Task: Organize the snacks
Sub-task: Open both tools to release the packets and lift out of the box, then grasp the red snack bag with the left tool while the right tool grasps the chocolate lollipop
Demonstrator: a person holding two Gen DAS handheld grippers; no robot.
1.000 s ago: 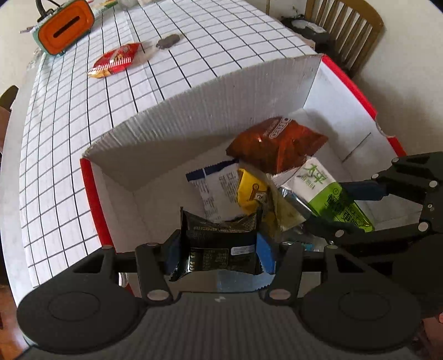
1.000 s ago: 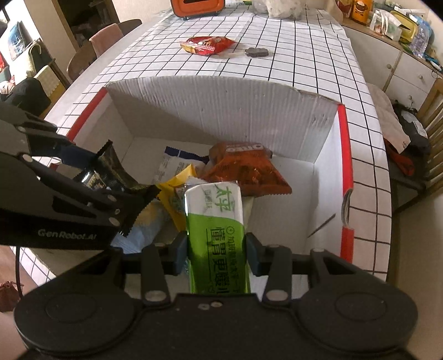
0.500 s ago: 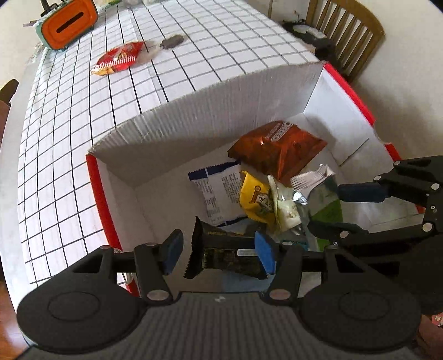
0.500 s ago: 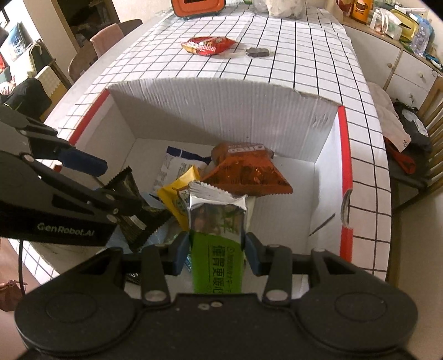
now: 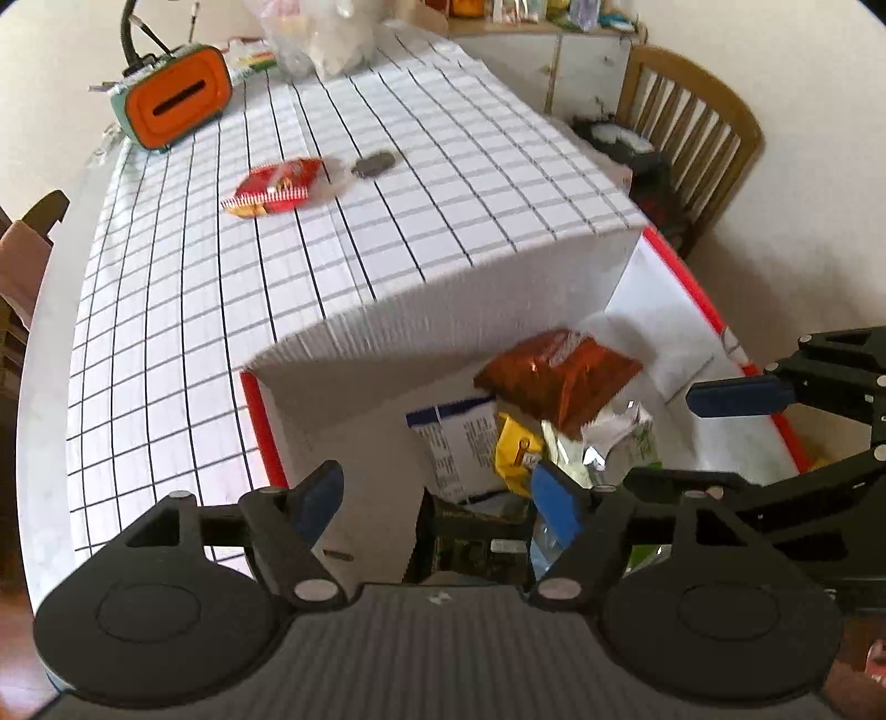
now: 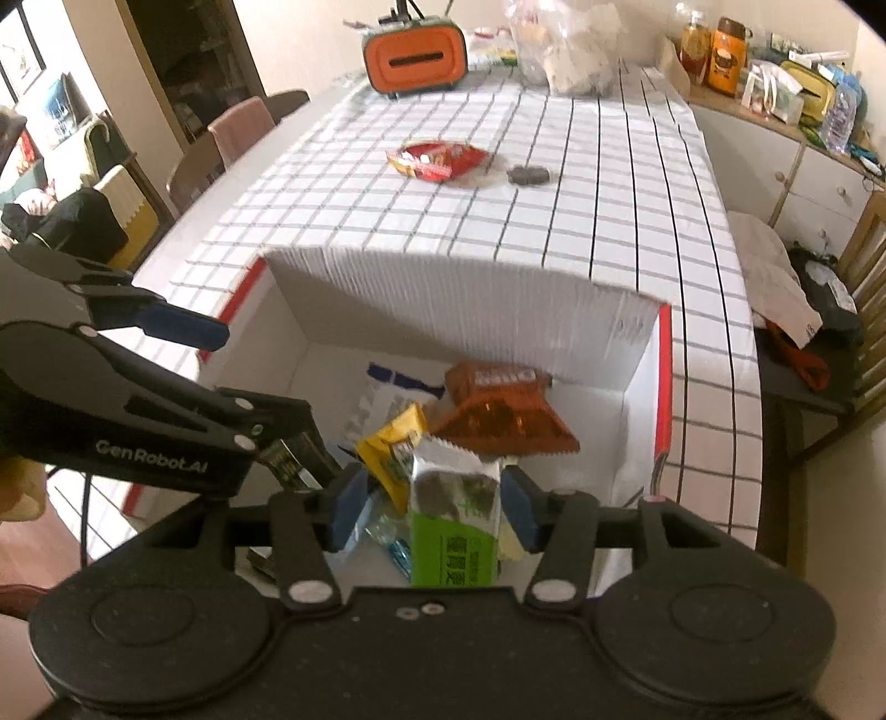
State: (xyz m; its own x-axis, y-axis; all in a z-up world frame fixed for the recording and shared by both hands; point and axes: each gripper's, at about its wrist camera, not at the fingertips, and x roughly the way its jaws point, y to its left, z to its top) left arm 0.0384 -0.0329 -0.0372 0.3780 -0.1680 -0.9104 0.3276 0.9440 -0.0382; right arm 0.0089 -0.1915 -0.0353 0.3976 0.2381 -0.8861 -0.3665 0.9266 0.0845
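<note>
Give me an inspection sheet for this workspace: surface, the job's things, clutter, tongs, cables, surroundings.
Surface: table under a white, black-gridded cloth.
Job's things: white cardboard box with red edges; inside lie an orange bag, a yellow packet, a white-and-blue packet, a dark packet and a green packet. A red packet lies outside on the cloth.
Clutter: small grey object by the red packet; orange box and a clear plastic bag at the far end.
Tongs: left tongs opening, dark packet between, pads clear; right tongs opening, green packet between.
Cables: black cable behind the orange box.
Surroundings: wooden chair, sideboard with bottles.
</note>
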